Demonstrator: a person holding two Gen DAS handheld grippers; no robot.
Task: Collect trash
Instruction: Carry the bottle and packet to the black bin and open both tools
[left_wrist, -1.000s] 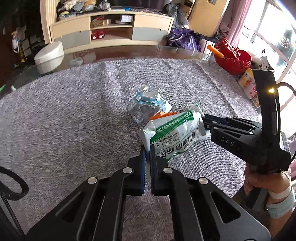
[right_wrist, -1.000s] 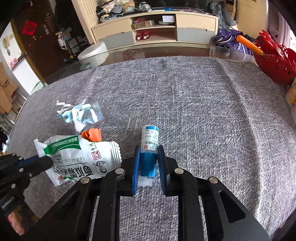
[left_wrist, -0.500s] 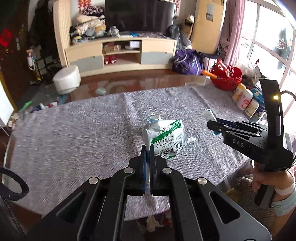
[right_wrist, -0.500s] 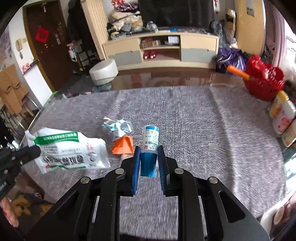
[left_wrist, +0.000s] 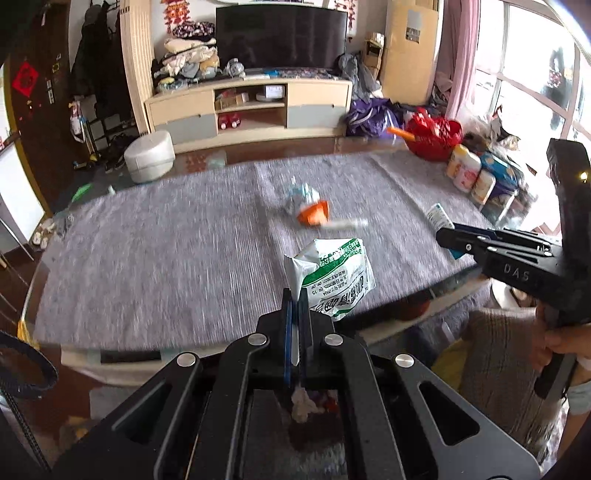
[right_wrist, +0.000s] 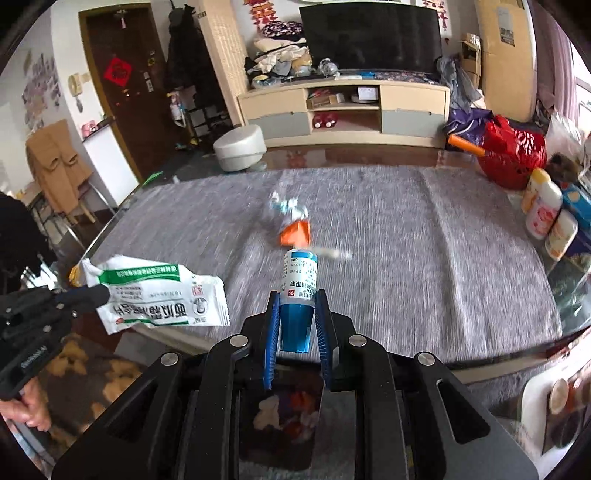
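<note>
- While both tools hang above the near edge of the grey woven-cloth tabletop (left_wrist: 155, 258), each one has a piece of trash off the surface.
- Left gripper (left_wrist: 294, 306): black plastic, blue-lined fingers clenched on the corner of one flat, crinkled white-and-green foil sachet (left_wrist: 334, 277); sachet hangs in the air over the near edge, Chinese print on it, digits "09 15" legible.
- Right gripper (right_wrist: 295, 317): blue ribbed fingers (right_wrist: 271, 332) grasping one small blue plastic dropper bottle (right_wrist: 298, 291) by its cap end; white label with Chinese text, held upright-ish over the tabletop.
- "DAS" embossed on the right tool body in the left view.
- Left on the cloth mid-tabletop: one crumpled clear-and-blue wrapper (right_wrist: 288, 208), one orange folded scrap (right_wrist: 295, 232) touching it, one thin white stick (right_wrist: 332, 253) just beside, blurred.
- Far right edge: one red openwork plastic basket (right_wrist: 513, 155), three pale round bottles (right_wrist: 543, 210) in a row.
</note>
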